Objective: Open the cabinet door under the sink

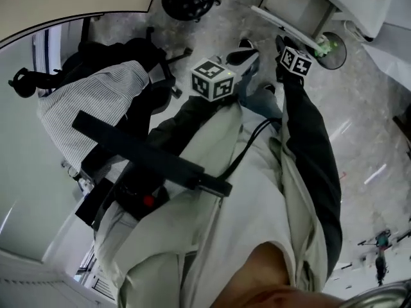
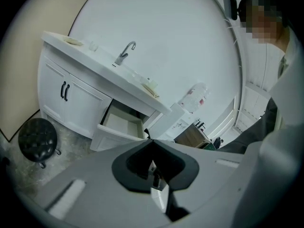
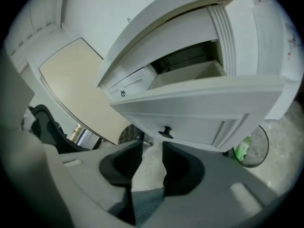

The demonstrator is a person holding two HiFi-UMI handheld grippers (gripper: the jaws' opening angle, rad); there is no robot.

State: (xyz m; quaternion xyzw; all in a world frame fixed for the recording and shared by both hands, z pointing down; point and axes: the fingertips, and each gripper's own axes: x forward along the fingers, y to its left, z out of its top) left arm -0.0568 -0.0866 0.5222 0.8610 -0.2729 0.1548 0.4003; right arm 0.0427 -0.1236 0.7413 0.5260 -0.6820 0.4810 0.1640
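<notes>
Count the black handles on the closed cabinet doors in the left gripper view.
2. The left handle and the right handle hang side by side where the two closed doors meet, left of the open drawer. Others may be out of view.

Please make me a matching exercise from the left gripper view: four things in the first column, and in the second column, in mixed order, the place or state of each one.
Things
1. faucet
2. round black stool
3. drawer
4. pair of doors with dark handles

Places or states
A. shut
B. standing on the floor, at the left
C. on the white counter
D. pulled out

Right pairs: 1-C, 2-B, 3-D, 4-A
</notes>
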